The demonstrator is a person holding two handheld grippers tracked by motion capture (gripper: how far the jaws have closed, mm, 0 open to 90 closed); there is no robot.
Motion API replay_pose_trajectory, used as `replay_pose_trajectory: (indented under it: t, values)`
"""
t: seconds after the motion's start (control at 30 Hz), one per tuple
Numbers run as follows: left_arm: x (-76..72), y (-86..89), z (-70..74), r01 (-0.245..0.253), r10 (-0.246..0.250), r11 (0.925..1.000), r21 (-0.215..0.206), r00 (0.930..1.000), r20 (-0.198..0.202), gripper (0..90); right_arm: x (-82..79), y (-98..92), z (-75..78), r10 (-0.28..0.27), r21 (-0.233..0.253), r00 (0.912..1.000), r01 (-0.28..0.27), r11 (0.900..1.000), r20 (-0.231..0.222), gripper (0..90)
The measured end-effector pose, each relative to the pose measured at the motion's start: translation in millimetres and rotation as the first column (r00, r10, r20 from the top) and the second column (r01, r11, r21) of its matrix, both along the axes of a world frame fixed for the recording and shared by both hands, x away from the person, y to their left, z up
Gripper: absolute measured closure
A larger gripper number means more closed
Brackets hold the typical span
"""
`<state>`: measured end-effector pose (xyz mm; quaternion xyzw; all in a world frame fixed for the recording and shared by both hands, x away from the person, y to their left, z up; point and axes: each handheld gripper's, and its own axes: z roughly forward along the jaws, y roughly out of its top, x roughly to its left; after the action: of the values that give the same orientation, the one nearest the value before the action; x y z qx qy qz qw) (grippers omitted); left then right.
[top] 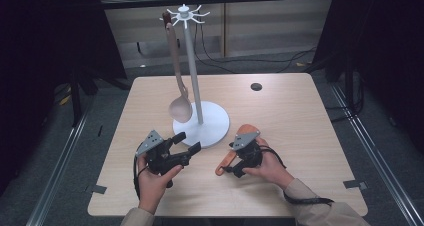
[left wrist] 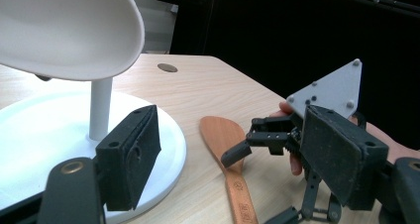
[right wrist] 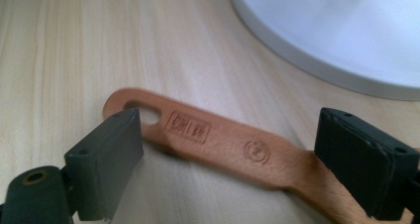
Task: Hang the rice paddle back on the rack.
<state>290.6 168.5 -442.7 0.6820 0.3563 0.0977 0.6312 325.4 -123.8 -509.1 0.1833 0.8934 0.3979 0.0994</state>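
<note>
A wooden spatula (top: 225, 161) lies flat on the table, blade (left wrist: 220, 135) toward the stand and its handle (right wrist: 218, 142) with a slotted end toward the front. My right gripper (top: 231, 158) is open and low over it, one jaw on each side of the handle (right wrist: 235, 149), neither touching the wood. A pale spoon (top: 179, 101) hangs from a hook on the white stand (top: 192, 61), its bowl (left wrist: 69, 26) just above the round base (left wrist: 44, 130). Beside that base, my left gripper (top: 187, 142) is open and holds nothing (left wrist: 233, 154).
The stand's hook ring (top: 184, 12) has several free hooks. A small dark round hole (top: 256, 86) sits at the table's far right. Bare tabletop (top: 300, 126) stretches to the right of the spatula. Dark curtains and floor cables surround the table.
</note>
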Motion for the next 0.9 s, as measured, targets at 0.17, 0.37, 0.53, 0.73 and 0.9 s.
replay_pose_trajectory:
  t: [0.17,0.37,0.53,0.73,0.9]
  values:
    - [-0.6,1.1,0.2,-0.004,0.004,1.0000,0.002,1.0000,-0.003,23.2,-1.6,5.7,-3.5,0.062,-0.006,0.9977,-0.062,0.998,-0.026,9.7]
    - [-0.2,-0.6,-0.4,0.010,-0.010,0.9999,-0.003,1.0000,-0.001,23.2,-5.9,5.6,-3.2,0.029,0.005,0.9973,-0.029,1.000,-0.067,16.3]
    - [-0.3,-2.5,-1.4,0.007,-0.007,0.9999,0.009,0.9999,-0.007,23.2,-6.7,-4.4,3.9,-0.056,-0.017,0.9943,0.055,0.998,-0.091,42.9]
    - [0.7,-6.3,-0.4,0.024,-0.024,0.9997,0.007,0.9997,-0.001,23.2,-8.2,-14.6,8.6,-0.116,-0.050,0.9877,0.112,0.992,-0.104,61.0]
    - [2.5,-9.9,-1.1,0.031,-0.031,0.9995,0.011,0.9995,-0.003,23.2,-11.4,-21.3,13.6,-0.180,-0.099,0.9753,0.168,0.981,-0.128,65.9]
